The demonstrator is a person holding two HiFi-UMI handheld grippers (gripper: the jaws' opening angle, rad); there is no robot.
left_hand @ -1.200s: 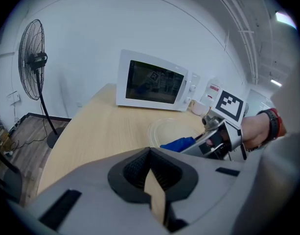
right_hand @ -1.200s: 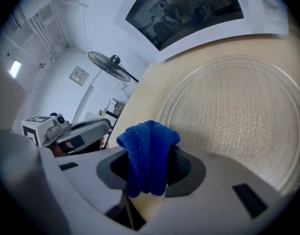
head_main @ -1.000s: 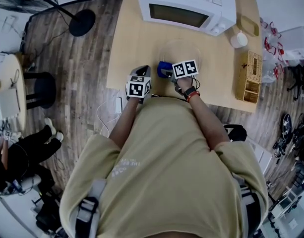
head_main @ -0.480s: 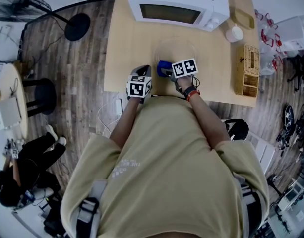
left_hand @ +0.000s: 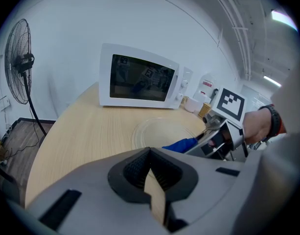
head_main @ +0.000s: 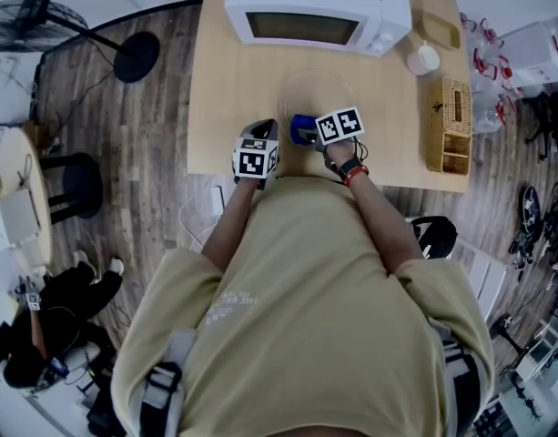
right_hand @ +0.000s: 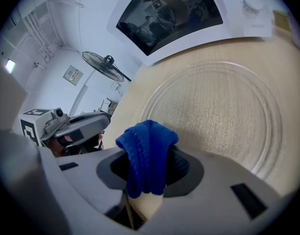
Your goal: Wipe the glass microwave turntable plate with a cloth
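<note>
Head view: I am holding the right gripper [head_main: 326, 131] at the 6 o'clock rim of the glass turntable plate [head_main: 315, 91], which is lying flat on the table [head_main: 226, 89] in front of the microwave [head_main: 317, 12]. This is placing the blue cloth [head_main: 302, 127] at the glass edge, ready for wiping. The left gripper [head_main: 258, 149] is waiting at the plate's 8 o'clock, off the glass.

Left gripper view: my jaws are pressed together and gripping nothing, so this side is probably free to steady the plate.

Right gripper view: my jaws are clamping the folded cloth, its bunched end projecting toward the plate at 1 o'clock.
</note>
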